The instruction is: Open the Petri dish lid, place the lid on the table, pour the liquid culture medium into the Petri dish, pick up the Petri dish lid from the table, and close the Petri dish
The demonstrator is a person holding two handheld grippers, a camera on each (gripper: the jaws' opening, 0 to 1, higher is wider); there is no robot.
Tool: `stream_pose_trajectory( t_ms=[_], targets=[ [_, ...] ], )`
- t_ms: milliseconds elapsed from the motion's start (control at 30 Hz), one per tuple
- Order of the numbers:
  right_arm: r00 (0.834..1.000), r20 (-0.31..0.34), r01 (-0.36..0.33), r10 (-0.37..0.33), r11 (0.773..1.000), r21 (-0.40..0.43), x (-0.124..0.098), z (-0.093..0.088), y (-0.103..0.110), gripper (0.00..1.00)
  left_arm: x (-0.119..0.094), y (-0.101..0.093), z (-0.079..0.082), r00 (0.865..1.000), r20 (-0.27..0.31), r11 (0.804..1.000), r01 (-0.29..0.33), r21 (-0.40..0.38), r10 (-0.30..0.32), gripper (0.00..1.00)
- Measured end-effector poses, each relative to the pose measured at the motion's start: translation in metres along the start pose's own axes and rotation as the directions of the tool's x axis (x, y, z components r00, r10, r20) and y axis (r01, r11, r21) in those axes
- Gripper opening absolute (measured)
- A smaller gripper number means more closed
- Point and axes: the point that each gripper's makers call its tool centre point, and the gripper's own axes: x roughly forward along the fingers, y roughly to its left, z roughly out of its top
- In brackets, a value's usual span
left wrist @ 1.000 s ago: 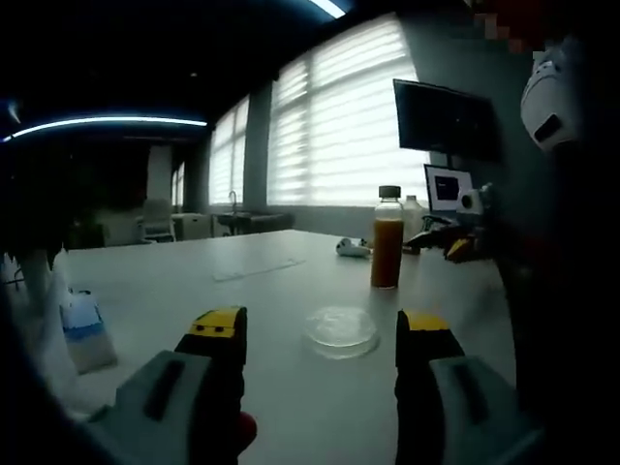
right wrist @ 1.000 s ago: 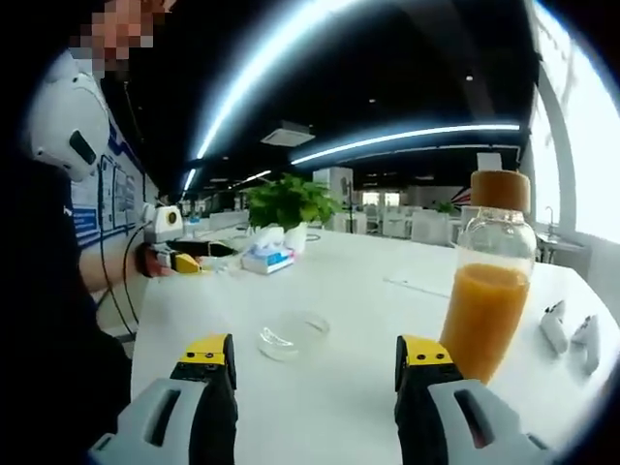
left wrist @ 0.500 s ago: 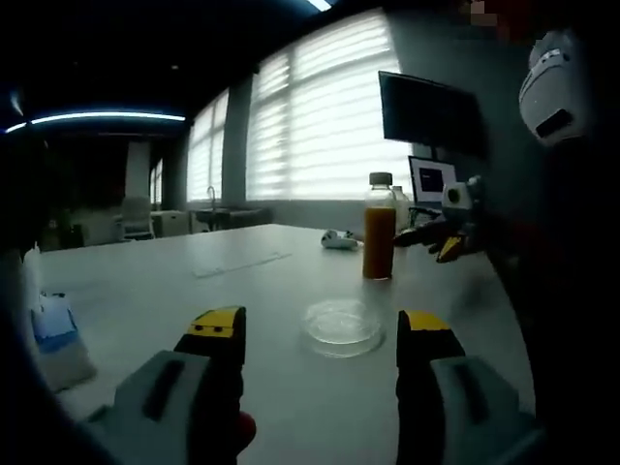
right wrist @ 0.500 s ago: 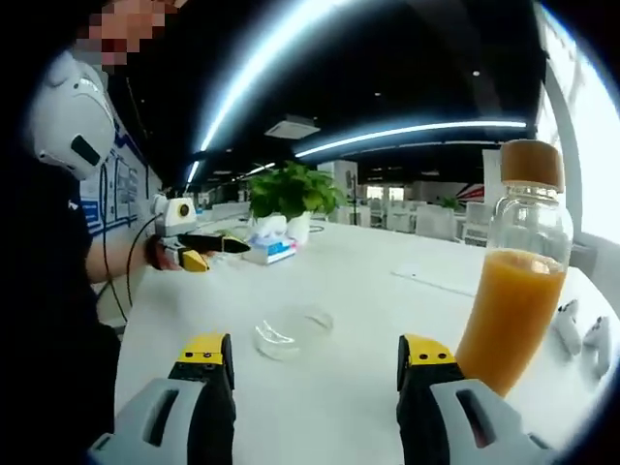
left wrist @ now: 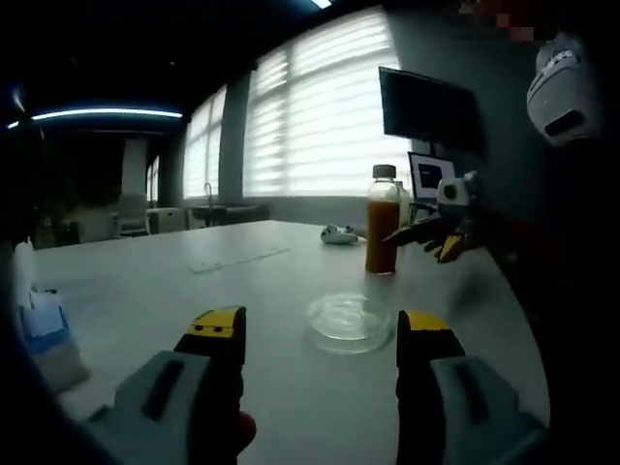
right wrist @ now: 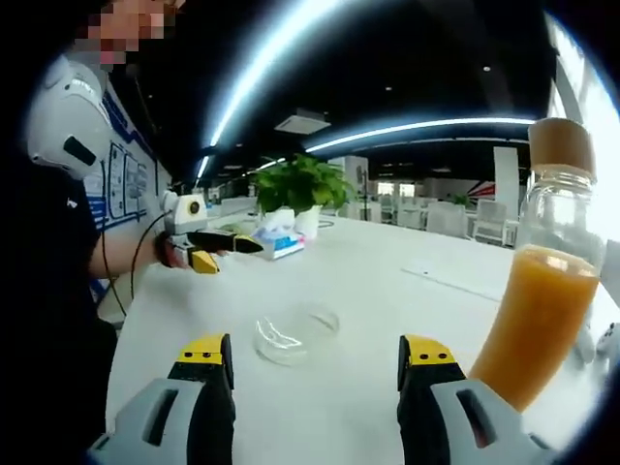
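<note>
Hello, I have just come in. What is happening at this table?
A person holds a gripper in each hand over a white table. Both grippers are open and hold nothing. The left gripper points at a clear Petri dish that lies flat on the table, its lid apparently not yet lifted. The right gripper is close beside a capped bottle of orange liquid. Nothing has been poured into the dish.

Both views sit low over the worktop [left wrist: 145, 291], looking forward along their own jaws. They face roughly opposite ways and share the dish [left wrist: 349, 323] [right wrist: 295, 333] and bottle [left wrist: 384, 221] [right wrist: 533, 291] between them.
</note>
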Motion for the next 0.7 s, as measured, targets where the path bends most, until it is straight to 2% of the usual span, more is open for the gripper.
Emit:
stream_pose_trajectory(
  t_ms=[700],
  targets=[
    [0.998,-0.012,-0.062,0.062,0.998,0.000,0.029,-0.007,0.000,0.64,0.031,-0.003,-0.017,0.997,-0.049,0.998,0.068,0.019,-0.067,0.54]
  ],
)
